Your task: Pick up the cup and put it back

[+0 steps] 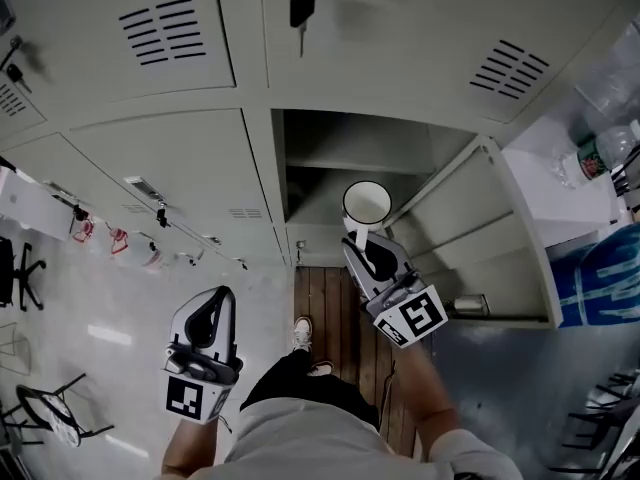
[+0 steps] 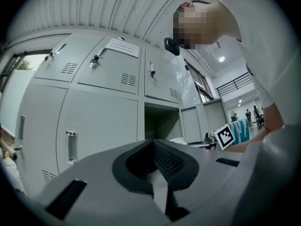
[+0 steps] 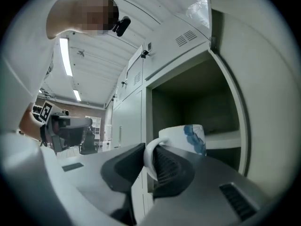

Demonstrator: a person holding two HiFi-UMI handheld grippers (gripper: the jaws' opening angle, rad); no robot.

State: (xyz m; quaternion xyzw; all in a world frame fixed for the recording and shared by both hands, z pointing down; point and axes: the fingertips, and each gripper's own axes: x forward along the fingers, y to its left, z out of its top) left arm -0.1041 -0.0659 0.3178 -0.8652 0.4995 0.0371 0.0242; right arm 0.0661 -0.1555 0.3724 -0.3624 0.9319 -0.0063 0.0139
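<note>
The right gripper (image 1: 362,246) is clamped on the handle of the cup (image 1: 367,202), holding it in the air at the front edge of the open locker (image 1: 340,158). The pick-up looks done, and setting the cup back inside is left. The left gripper (image 1: 218,300) is closed and empty.

A workplace locker area: rows of grey metal lockers (image 1: 160,163) with vent slots and keys (image 1: 302,3), an office chair (image 1: 8,268), ceiling strip lights (image 3: 66,55).

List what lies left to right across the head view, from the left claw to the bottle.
left claw → shoe → cup → door → bottle
</note>
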